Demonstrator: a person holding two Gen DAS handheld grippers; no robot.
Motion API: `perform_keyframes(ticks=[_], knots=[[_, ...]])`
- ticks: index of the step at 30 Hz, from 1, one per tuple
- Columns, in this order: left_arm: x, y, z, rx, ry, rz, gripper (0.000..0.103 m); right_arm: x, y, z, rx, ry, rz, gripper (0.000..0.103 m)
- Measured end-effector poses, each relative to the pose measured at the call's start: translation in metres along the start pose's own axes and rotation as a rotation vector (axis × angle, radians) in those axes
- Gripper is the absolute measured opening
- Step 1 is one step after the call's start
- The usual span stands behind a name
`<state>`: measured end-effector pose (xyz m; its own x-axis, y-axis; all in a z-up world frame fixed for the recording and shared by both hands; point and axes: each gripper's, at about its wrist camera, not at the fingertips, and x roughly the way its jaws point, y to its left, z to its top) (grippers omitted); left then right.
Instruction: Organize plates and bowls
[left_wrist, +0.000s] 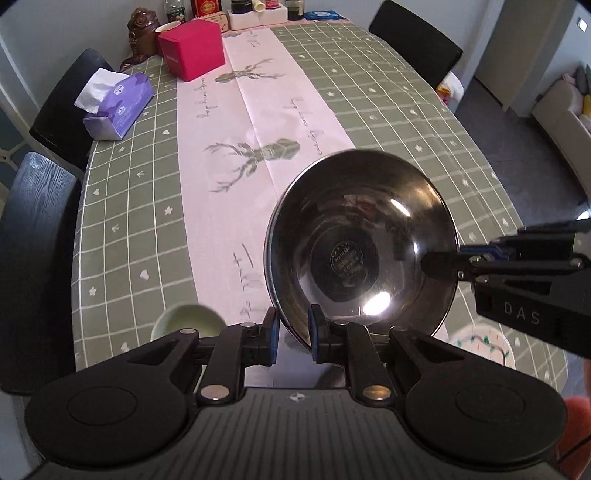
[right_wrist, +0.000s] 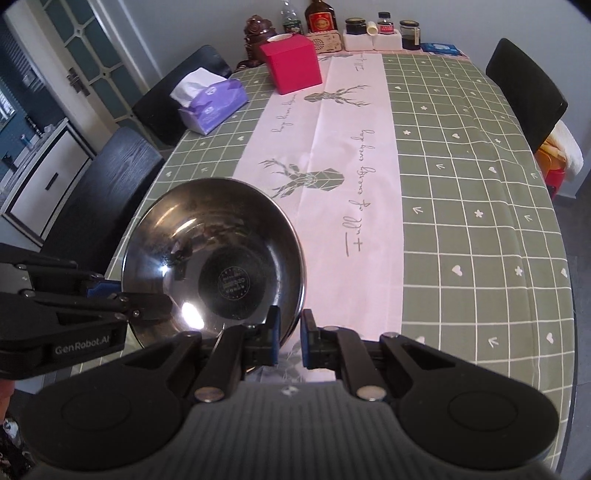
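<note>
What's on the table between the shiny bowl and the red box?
Nothing stands there. In the right wrist view, only the pale cloth strip with its deer drawings lies between the metal bowl and the red box.

The round steel bowl (left_wrist: 360, 243) is polished metal, mirror-glossy inside, with bright glints and a dark printed stamp at its centre. The green checked tablecloth (left_wrist: 388, 110) looks like smooth matt cloth; its pale pink centre runner (left_wrist: 255, 110) is creased matt fabric. At ten o'clock from the bowl lies a purple tissue pack (left_wrist: 122, 107) in shiny plastic film, soft white paper poking out. The left gripper (left_wrist: 291, 338) and right gripper (right_wrist: 289, 341) are matt black plastic with blue rubbery pads and small shiny metal rivets.
</note>
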<state>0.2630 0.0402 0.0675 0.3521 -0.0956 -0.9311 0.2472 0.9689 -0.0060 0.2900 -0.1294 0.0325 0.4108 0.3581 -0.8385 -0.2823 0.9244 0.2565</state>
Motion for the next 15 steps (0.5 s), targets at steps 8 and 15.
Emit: perform_keyframes(ticks=[8, 15], knots=[[-0.023, -0.015, -0.039, -0.018, 0.007, -0.020, 0.018, -0.031, 0.015, -0.040, -0.064, 0.017, -0.005, 0.008], [-0.022, -0.024, -0.064, -0.015, 0.044, -0.037, 0.018, -0.035, 0.018, -0.065, -0.101, 0.061, -0.015, 0.008]])
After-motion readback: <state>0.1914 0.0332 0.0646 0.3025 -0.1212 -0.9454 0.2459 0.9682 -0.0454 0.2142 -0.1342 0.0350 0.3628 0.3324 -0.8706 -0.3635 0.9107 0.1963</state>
